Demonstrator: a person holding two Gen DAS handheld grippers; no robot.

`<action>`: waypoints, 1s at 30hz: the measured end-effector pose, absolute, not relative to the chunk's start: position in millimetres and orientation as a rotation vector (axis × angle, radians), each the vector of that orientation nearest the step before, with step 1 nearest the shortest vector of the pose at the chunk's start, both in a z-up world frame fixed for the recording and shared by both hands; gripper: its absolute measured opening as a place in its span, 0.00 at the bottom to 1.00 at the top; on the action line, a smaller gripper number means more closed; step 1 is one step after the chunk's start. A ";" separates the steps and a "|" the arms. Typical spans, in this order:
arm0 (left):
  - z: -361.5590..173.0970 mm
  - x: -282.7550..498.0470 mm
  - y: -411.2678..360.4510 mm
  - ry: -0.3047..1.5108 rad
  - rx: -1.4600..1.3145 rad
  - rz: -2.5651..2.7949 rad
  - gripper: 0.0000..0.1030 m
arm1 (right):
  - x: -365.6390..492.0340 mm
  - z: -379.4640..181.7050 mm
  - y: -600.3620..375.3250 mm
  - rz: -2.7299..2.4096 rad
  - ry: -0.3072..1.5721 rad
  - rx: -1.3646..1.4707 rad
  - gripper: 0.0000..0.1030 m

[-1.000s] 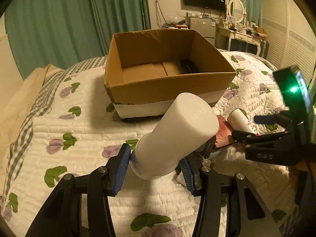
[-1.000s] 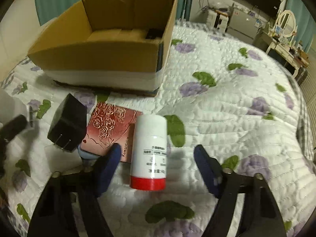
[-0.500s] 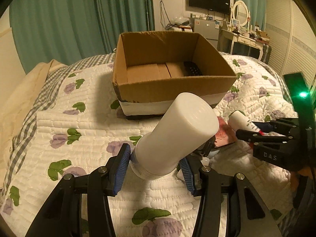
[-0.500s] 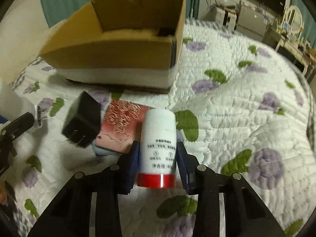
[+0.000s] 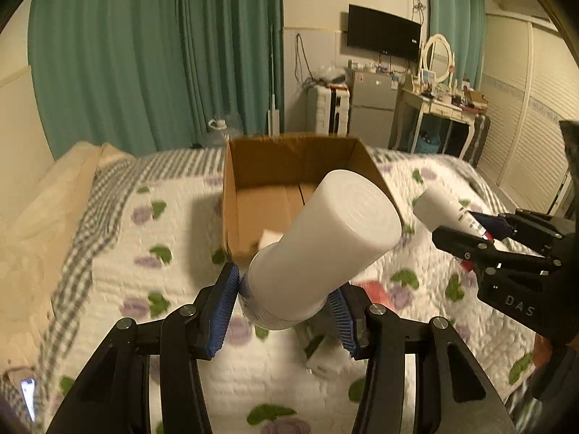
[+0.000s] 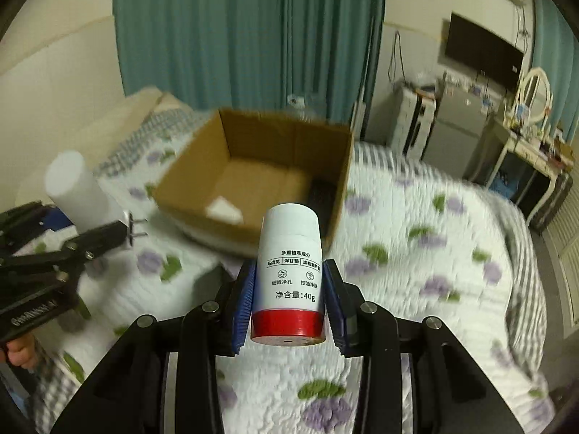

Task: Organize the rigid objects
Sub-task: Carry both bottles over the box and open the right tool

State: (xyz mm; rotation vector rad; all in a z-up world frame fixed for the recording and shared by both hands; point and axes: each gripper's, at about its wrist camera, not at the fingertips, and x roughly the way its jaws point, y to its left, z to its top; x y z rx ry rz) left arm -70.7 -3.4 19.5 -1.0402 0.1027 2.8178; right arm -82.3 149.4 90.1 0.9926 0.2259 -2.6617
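My left gripper point(image 5: 284, 307) is shut on a large plain white bottle point(image 5: 322, 249) and holds it tilted up above the bed, in front of the open cardboard box point(image 5: 253, 159). My right gripper point(image 6: 289, 307) is shut on a small white bottle with a red base point(image 6: 291, 275), lifted off the quilt and held before the same box point(image 6: 188, 181). The right gripper and its bottle point(image 5: 445, 209) show at the right of the left wrist view. The left gripper's bottle point(image 6: 74, 188) shows at the left of the right wrist view. A white item point(image 6: 224, 211) lies inside the box.
The flowered quilt point(image 6: 416, 260) covers the bed. A red patterned item point(image 5: 372, 289) and a white object point(image 5: 322, 358) lie on the quilt near the left gripper. A dresser with a mirror point(image 5: 438, 72), a fridge and a wall TV stand behind.
My right gripper closed on the small red-based bottle and lifted it off the quilt. Both grippers rose with their bottles; the box now sits lower in both views.
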 end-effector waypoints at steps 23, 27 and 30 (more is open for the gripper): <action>-11.7 -215.9 -2.6 0.172 -1.184 2.823 0.49 | -266.8 25.6 100.2 -2.620 0.125 1.068 0.35; -18.2 -219.7 0.1 0.177 -1.194 2.819 0.49 | -269.4 16.1 106.7 -2.639 0.111 1.092 0.35; -18.9 -219.4 -0.3 0.178 -1.210 2.818 0.49 | -269.5 25.9 118.5 -2.665 0.079 1.057 0.49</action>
